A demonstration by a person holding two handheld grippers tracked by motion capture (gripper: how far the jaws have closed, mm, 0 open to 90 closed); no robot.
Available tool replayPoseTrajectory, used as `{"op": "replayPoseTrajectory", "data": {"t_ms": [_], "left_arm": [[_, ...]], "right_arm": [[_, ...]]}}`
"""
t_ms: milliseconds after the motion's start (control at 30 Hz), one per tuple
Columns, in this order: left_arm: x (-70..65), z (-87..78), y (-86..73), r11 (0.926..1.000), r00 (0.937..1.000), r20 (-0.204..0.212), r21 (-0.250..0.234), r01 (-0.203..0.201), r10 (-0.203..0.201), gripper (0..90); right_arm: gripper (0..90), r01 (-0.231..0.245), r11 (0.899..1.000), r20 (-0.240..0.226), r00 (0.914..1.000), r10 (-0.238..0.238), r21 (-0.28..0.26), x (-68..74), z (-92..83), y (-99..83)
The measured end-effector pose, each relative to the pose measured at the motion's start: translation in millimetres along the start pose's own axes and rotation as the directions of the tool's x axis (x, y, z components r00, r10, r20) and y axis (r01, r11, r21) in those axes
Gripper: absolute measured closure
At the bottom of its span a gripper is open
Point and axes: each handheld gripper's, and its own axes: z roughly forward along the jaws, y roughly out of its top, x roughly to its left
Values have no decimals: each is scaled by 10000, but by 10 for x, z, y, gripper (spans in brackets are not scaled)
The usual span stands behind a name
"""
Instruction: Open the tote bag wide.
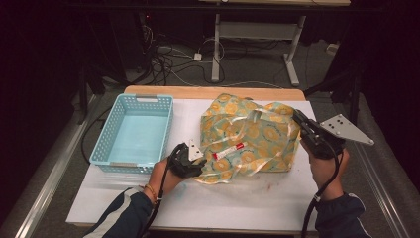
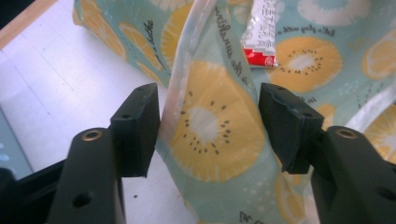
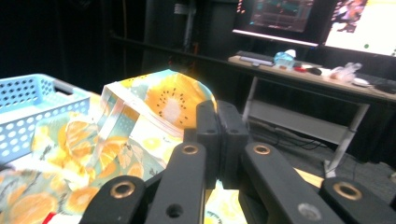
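A soft bag (image 1: 257,139) printed with yellow fruit slices lies on the white table (image 1: 247,198). Through its see-through side shows a red-and-white tube (image 1: 229,149), also seen in the left gripper view (image 2: 259,42). My left gripper (image 1: 200,160) is at the bag's near left edge. An upright fold of the bag (image 2: 205,140) stands between its jaws (image 2: 209,121), which are apart and do not squeeze it. My right gripper (image 1: 297,117) holds the bag's far right rim raised. Its jaws (image 3: 218,126) are shut together on the fabric (image 3: 163,100).
A light blue perforated basket (image 1: 106,131) sits at the table's left, close to the left hand, and shows in the right gripper view (image 3: 28,100). Beyond the table are a desk frame (image 1: 292,49), floor cables (image 1: 168,59), and a desk with screens (image 3: 299,79).
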Motion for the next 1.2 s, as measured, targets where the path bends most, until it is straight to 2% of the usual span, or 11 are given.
{"op": "replayPoseTrajectory", "data": {"t_ms": [167,267,333,467,633,833,1033,1133,1200], "left_arm": [[-66,20,26,9999,9992,408,-102,-15,20,593],[-80,44,27,9999,9985,544,-100,5,0,670],[-78,57,25,9999,9982,605,-99,29,-23,751],[-56,51,17,9999,9967,814,-106,5,4,850],[-73,-24,40,9989,9951,961,-413,-202,241,862],[-35,-140,45,9956,9948,985,-926,-158,249,863],[9,-191,30,9934,9944,1028,-1144,-110,228,863],[17,-204,29,9922,9939,1080,-1245,-89,225,863],[20,-217,29,9910,9922,1222,-1338,-69,234,863]], "right_arm": [[899,58,9986,244,9997,-45,-526,-11,-35,-5],[900,232,9958,469,9987,-191,-887,11,-54,0],[900,315,9949,483,9985,-270,-960,32,-63,5],[899,322,9947,474,9985,-277,-980,39,-57,3],[899,310,9958,401,9988,-277,-859,23,-41,-8],[899,271,9968,374,9990,-244,-749,6,-33,-20],[899,219,9980,276,9994,-203,-598,10,-21,-37],[899,357,9979,225,9992,-345,-539,18,-1,-49],[899,314,9985,181,9994,-307,-448,23,8,-56]]}}
